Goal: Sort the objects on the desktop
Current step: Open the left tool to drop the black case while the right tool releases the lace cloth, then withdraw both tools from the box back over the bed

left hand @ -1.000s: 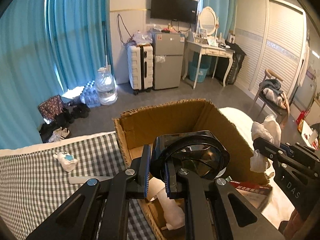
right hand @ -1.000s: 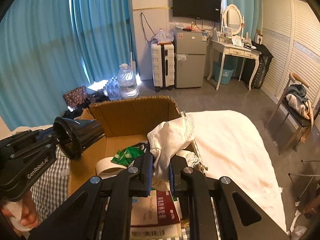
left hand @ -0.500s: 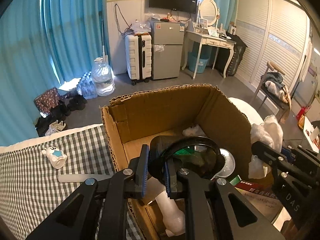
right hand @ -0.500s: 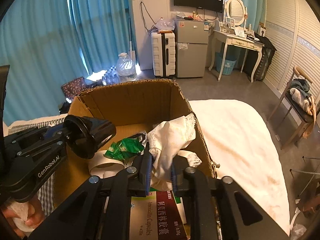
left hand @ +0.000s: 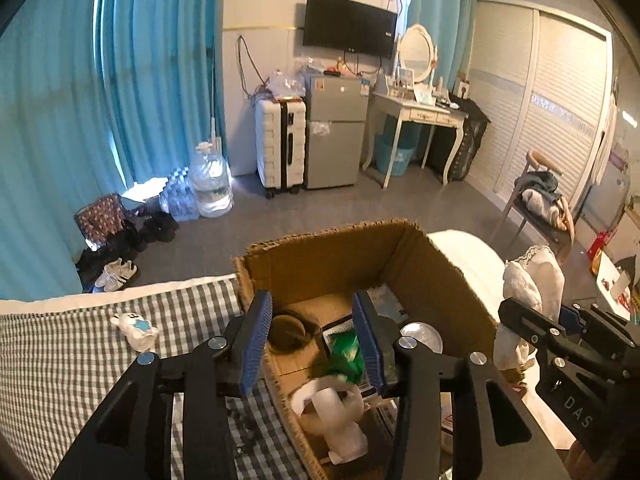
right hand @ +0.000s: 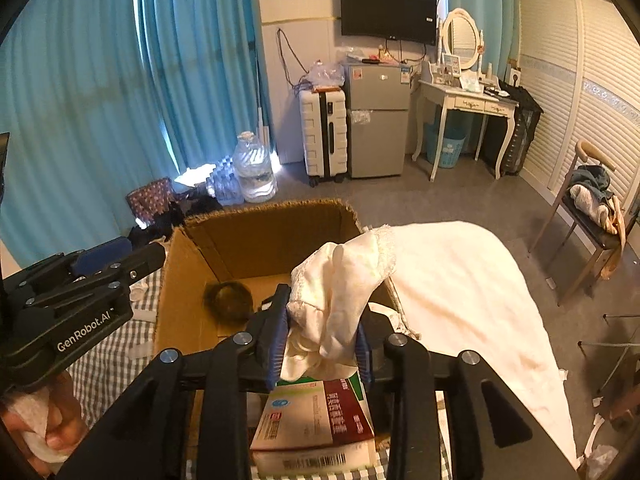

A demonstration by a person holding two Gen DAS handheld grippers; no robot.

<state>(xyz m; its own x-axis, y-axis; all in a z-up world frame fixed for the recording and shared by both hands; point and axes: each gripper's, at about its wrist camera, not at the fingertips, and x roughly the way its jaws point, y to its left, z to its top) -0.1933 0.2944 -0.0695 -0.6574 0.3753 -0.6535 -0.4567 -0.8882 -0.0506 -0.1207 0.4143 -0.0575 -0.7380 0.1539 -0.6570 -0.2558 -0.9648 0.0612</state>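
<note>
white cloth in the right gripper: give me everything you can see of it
The white cloth looks like thin, soft cream fabric with a lace-trimmed edge, crumpled into a loose bunch. It sits between the pads of the right gripper, whose jaws have just been opening; whether the pads press it cannot be told. Its top flops up and right above the fingers, over the cardboard box rim. Its lower folds hang toward the medicine box below. In the left view it shows as an upright wad.

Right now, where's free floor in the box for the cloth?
Bare cardboard along the back wall of the box, behind the black round item. Crowded toward the near end: green packet, paper roll, medicine box.
</note>
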